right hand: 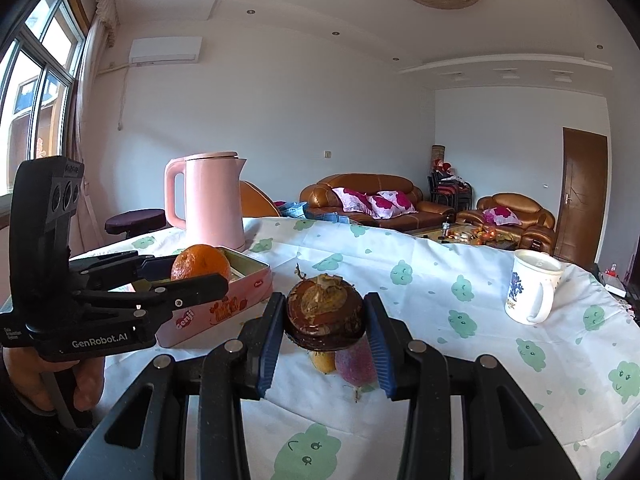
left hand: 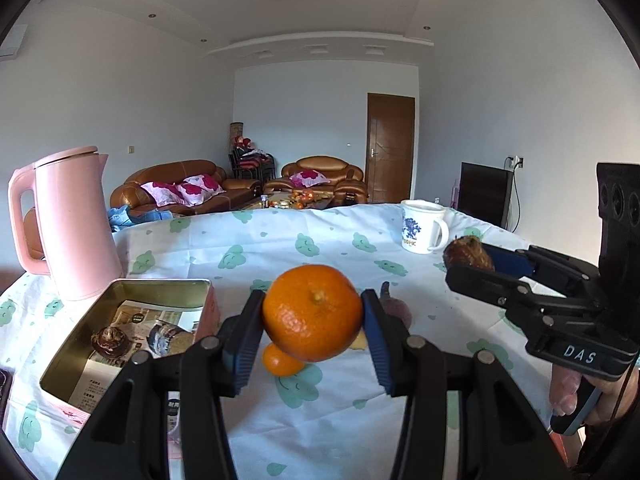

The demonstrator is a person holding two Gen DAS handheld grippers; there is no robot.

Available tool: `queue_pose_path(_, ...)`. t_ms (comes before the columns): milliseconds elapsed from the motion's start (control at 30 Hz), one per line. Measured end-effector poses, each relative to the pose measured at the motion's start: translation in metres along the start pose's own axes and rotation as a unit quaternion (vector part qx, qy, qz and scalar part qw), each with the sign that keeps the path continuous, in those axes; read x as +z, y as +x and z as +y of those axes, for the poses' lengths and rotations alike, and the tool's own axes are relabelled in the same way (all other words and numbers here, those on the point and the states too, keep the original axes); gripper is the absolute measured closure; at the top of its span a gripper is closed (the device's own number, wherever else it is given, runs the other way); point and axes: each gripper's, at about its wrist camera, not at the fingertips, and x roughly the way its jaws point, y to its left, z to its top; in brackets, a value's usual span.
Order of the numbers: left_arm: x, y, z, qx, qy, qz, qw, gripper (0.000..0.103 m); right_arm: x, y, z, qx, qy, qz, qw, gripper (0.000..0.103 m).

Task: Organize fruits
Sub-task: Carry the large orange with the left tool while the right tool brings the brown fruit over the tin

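Orange, round mandarin [left hand: 313, 312] sits clamped in the left gripper [left hand: 313, 322]; the right gripper [right hand: 325, 326] pinches a dark brown mangosteen [right hand: 325, 316]. Either smooth fruit could probably slip before reaching the open pink tin [left hand: 120, 292] left of both.

White walls, brown leather sofas [right hand: 362, 200], wooden door [left hand: 390, 148], sunlit window [right hand: 36, 80].
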Motion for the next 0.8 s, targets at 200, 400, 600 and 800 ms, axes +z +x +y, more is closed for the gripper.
queue_pose_path(200,0.003,-0.002,0.015,0.016,-0.010,0.001,0.9998,0.053,0.016,0.010,0.007,0.013,-0.011,0.001,1.000,0.061)
queue_pose_path(400,0.005,0.000,0.028,0.032,-0.012,0.007,0.9994,0.053,0.032,0.021,0.014,0.025,-0.021,0.003,0.999,0.061)
queue_pose_path(600,0.009,0.000,0.048,0.049,-0.019,0.010,0.9986,0.053,0.049,0.034,0.025,0.036,-0.037,0.003,0.999,0.061)
queue_pose_path(800,0.012,-0.001,0.066,0.065,-0.023,0.010,0.9975,0.053,0.066,0.049,0.042,0.048,-0.060,0.006,0.997,0.061)
